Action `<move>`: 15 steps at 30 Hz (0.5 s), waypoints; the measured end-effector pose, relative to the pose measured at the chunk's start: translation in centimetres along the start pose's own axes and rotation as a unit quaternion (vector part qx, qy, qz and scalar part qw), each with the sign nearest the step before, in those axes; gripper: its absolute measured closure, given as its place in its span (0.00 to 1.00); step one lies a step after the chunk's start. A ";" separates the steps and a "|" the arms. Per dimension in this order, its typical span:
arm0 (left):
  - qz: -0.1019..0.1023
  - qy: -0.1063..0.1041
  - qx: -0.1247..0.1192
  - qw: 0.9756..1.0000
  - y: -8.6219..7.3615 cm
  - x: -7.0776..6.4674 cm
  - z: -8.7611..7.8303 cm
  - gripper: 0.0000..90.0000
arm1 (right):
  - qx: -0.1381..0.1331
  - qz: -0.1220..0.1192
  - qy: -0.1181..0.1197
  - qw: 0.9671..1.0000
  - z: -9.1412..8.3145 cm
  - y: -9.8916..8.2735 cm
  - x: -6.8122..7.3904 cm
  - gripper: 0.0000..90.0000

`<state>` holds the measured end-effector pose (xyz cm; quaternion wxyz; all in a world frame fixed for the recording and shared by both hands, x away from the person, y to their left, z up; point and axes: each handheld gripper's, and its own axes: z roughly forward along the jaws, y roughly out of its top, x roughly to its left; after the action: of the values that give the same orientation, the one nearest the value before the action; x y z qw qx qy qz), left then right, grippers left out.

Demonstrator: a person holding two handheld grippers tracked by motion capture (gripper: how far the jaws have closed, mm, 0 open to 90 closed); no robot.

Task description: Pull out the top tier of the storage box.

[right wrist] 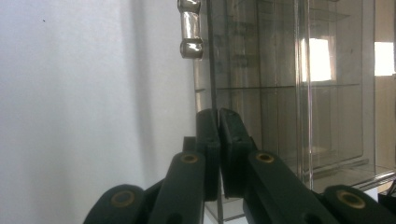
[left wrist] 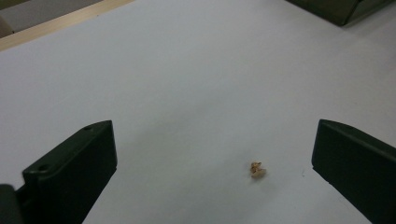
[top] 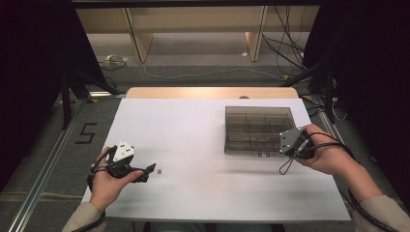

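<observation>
My left gripper (top: 151, 169) sits at the table's (top: 203, 193) near left, its jaws spread wide and holding nothing. A small tan crumb (left wrist: 257, 170) lies on the white top between them, nearer one jaw and touching neither; from above the crumb (top: 160, 171) shows just right of the jaw tips. My right gripper (right wrist: 218, 122) is at the near right corner of the clear box (top: 258, 129), its jaws pressed together on the box's thin lid edge (right wrist: 211, 60), beside a metal hinge (right wrist: 190, 30).
</observation>
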<state>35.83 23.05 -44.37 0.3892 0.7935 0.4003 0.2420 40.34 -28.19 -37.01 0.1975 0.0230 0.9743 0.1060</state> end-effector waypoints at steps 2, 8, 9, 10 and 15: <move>-0.001 0.000 0.000 1.000 0.0 0.0 0.0 0.00 | 0.001 0.001 0.001 1.000 0.0 0.0 0.1 0.98; 0.000 0.000 0.000 1.000 0.0 0.0 0.0 0.00 | 0.002 0.000 0.002 1.000 -0.1 0.0 0.2 0.98; 0.001 0.000 0.000 1.000 0.0 0.0 0.0 0.00 | 0.001 -0.001 0.002 1.000 -0.1 0.0 0.2 0.98; 0.000 0.000 0.000 1.000 0.0 0.0 0.0 0.00 | 0.000 -0.001 0.003 1.000 -0.1 0.0 0.2 0.98; 0.000 0.000 0.000 1.000 0.0 0.0 0.0 0.00 | 0.000 -0.002 0.004 1.000 -0.1 0.0 0.3 0.98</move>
<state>35.83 23.05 -44.36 0.3892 0.7934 0.4005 0.2420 40.00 -28.19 -37.01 0.1942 0.0204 0.9750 0.1056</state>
